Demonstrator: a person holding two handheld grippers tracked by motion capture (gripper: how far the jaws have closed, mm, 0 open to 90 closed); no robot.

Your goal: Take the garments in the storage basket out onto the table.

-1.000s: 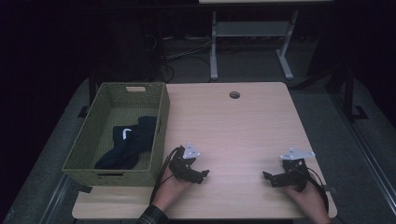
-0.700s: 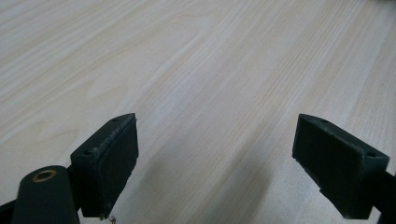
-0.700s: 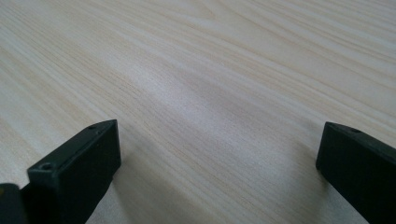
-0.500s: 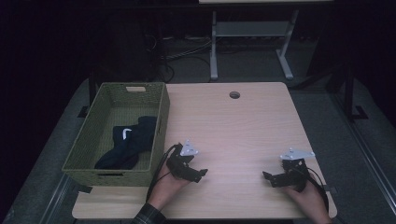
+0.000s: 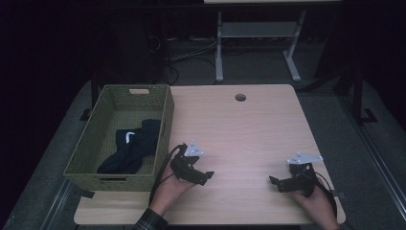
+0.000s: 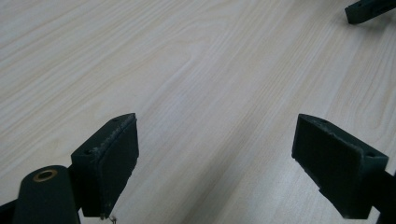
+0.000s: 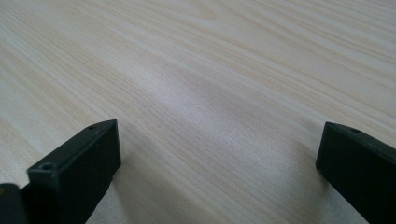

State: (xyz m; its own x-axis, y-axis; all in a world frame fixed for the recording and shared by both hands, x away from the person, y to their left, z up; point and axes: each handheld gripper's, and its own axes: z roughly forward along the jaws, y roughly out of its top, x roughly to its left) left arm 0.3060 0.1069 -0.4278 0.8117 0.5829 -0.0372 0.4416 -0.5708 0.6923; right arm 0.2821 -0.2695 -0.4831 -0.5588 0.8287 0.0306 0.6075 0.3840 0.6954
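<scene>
A green woven basket (image 5: 91,148) stands on the left part of the wooden table (image 5: 249,129). Dark socks (image 5: 131,148) with a small white mark lie inside it. My left gripper (image 5: 203,176) rests low on the table just right of the basket's near corner, jaws wide apart over bare wood (image 6: 210,116). My right gripper (image 5: 276,183) sits near the table's front right, pointing left, also open over bare wood (image 7: 219,126). In the left gripper view, a tip of the other gripper (image 6: 369,9) shows at the top right. Neither holds anything.
A round cable hole (image 5: 240,97) lies near the table's far edge. Behind the table a white metal frame (image 5: 258,43) and cables stand on the dark floor. Bare wood stretches between and beyond the two grippers.
The left gripper has shifted slightly toward the near edge and right. The right gripper has stayed in place.
</scene>
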